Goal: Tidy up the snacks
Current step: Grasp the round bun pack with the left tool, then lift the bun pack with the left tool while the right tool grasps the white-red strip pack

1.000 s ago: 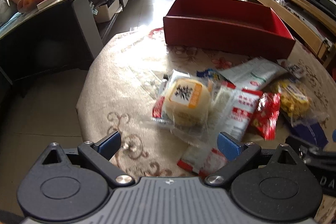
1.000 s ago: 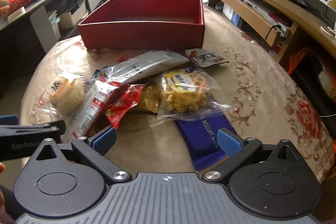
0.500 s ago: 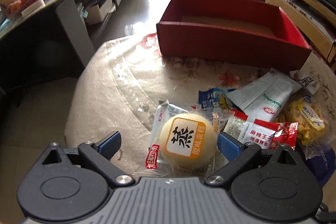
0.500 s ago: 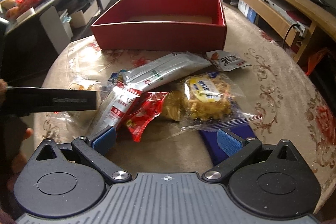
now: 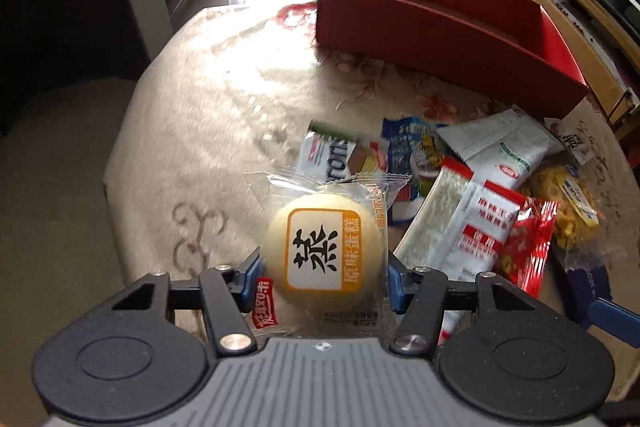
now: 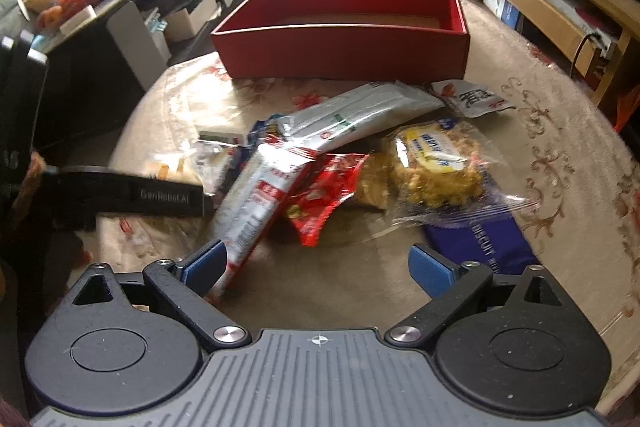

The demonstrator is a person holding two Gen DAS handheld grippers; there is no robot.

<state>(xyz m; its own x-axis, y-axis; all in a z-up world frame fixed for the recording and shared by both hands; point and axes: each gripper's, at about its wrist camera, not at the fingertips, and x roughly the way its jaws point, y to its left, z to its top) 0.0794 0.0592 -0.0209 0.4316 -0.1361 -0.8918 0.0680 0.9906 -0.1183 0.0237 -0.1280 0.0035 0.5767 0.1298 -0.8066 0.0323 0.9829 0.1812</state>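
Since the earlier frames, the left gripper (image 5: 324, 277) has advanced over the snack pile, and its jaws have just been closing onto the wrapped steamed cake (image 5: 326, 253).

Left wrist view: both blue pads now sit against the sides of the cake, so the jaws are clamped on it. The cake lies at the near-left edge of the pile on the surface (image 5: 208, 131), its clear wrapper overlapping a small white packet (image 5: 328, 157). The red box (image 5: 452, 23) stands beyond the pile, apparently empty, though its floor is only partly visible from this angle.

Right wrist view: the right gripper (image 6: 318, 267) hangs over the near edge of the pile with jaws wide apart, nothing clamped. The tip of a red-and-white sachet (image 6: 256, 203) lies just beside its left finger; contact is unclear owing to blur. A blue biscuit pack (image 6: 480, 243) lies near the right finger.

Step in hand: securing the first snack for transfer. Next move, as judged: lift the cake clear of the neighbouring wrappers, carry it over the box's near wall, then release. Moderate pressure is advisable, since the cake is probably soft.
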